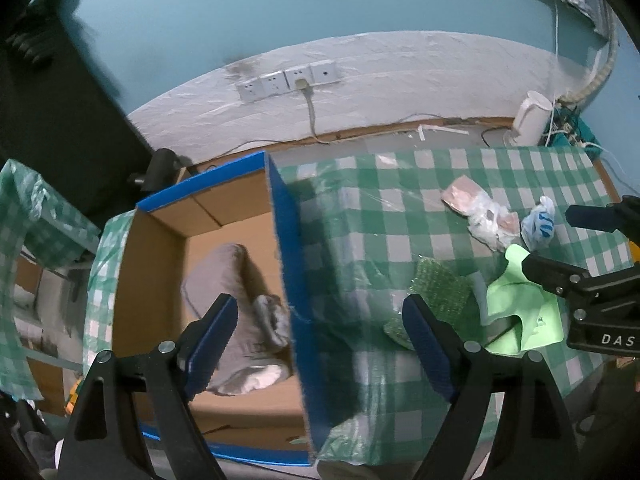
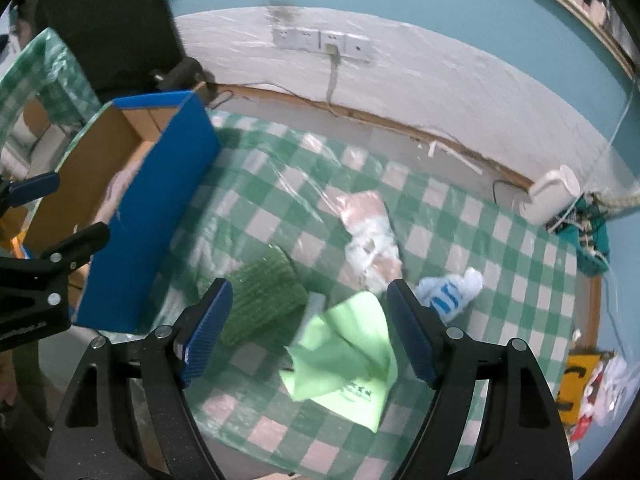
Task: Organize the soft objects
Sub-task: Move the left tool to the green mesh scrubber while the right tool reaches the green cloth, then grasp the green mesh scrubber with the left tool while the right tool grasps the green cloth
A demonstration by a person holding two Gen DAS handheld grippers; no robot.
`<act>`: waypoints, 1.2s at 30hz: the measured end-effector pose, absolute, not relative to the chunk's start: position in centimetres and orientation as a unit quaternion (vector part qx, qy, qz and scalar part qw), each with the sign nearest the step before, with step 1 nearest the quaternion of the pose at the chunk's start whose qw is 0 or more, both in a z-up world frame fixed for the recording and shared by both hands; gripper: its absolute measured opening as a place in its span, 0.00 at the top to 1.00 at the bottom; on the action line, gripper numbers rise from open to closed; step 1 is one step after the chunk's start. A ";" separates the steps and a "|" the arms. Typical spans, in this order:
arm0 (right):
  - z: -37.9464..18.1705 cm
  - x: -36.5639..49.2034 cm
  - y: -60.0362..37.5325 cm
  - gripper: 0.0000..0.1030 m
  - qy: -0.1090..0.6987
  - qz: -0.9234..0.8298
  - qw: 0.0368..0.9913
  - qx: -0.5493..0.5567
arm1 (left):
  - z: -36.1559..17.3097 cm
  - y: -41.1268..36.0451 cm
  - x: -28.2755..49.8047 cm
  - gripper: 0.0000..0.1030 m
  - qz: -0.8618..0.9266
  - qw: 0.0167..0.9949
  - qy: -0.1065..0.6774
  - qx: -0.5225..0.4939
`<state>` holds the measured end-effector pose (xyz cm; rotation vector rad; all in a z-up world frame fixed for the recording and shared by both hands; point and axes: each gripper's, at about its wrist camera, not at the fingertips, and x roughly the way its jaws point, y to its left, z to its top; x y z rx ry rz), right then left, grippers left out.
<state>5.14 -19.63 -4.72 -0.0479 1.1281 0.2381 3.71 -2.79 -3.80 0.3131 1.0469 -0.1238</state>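
Soft objects lay in two places: a bulky grey garment [image 1: 236, 312] slumped inside the blue-walled cardboard box [image 1: 286, 256], the rest on the glossy green-checked tablecloth [image 1: 400, 216]. Beside the box sat a nubbly dark green knit piece [image 2: 260, 300], then a thin lime cloth [image 2: 352, 356], a crinkled plastic-wrapped pink bundle [image 2: 372, 236] and a small blue-and-white wad [image 2: 452, 296], blurred. The left gripper [image 1: 320, 344] and right gripper [image 2: 308, 332] both gaped wide, holding nothing.
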 end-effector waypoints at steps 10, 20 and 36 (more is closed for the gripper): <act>-10.1 5.8 -21.9 0.22 0.587 0.099 0.804 0.012 | -7.7 -6.3 3.8 0.17 -0.073 0.824 0.532 0.180; -14.3 5.8 -22.0 0.22 0.622 0.094 0.777 -0.012 | -10.8 -8.3 3.9 0.17 -0.088 0.802 0.558 0.194; -18.6 5.4 -25.0 0.22 0.660 0.065 0.748 -0.009 | -14.5 -10.1 4.6 0.17 -0.105 0.772 0.594 0.202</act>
